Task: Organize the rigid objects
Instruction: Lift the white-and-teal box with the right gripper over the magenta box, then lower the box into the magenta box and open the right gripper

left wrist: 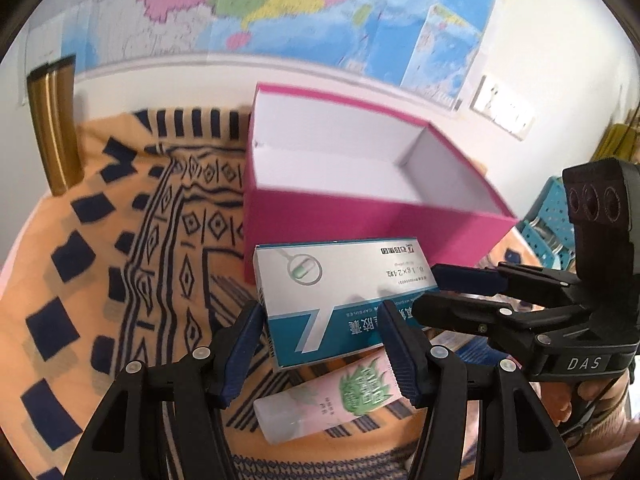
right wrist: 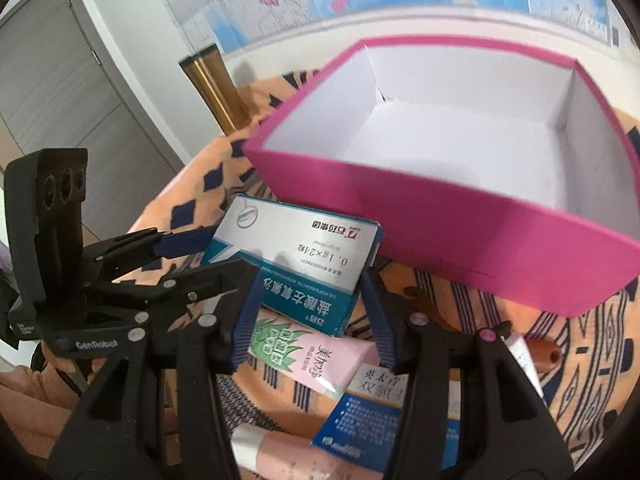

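Left wrist view: left gripper [left wrist: 320,344] pinches the near end of the teal-and-white medicine box [left wrist: 340,300], 1 blue pad on each long side, box tilted and looking lifted off the patterned cloth [left wrist: 120,260] on the bench. The right gripper [left wrist: 424,292] comes in from the right with its fingers along the box's right edge; looks closed on that same box, though this angle is not decisive. The pink storage box [left wrist: 360,232] sits just behind, open, white inside, nothing visible in it. A pink aloe tube [left wrist: 344,396] lies on the cloth under the held box. Right wrist view: right gripper [right wrist: 308,316] has its pads against the sides of the medicine box [right wrist: 296,260], so it is clamped on it, and the left gripper [right wrist: 192,256] holds the box's far left side. The storage box [right wrist: 460,152] floor is fully bare here. Still on the cloth: the aloe tube [right wrist: 304,352], a blue-and-white carton [right wrist: 372,428], another pinkish tube [right wrist: 276,456] at the bottom edge, and a brown wooden piece [right wrist: 542,354] to the right. Judgement: task barely begun, 0 items stowed, the 1st is in hand just short of the storage box, at least 4 more left to sort.
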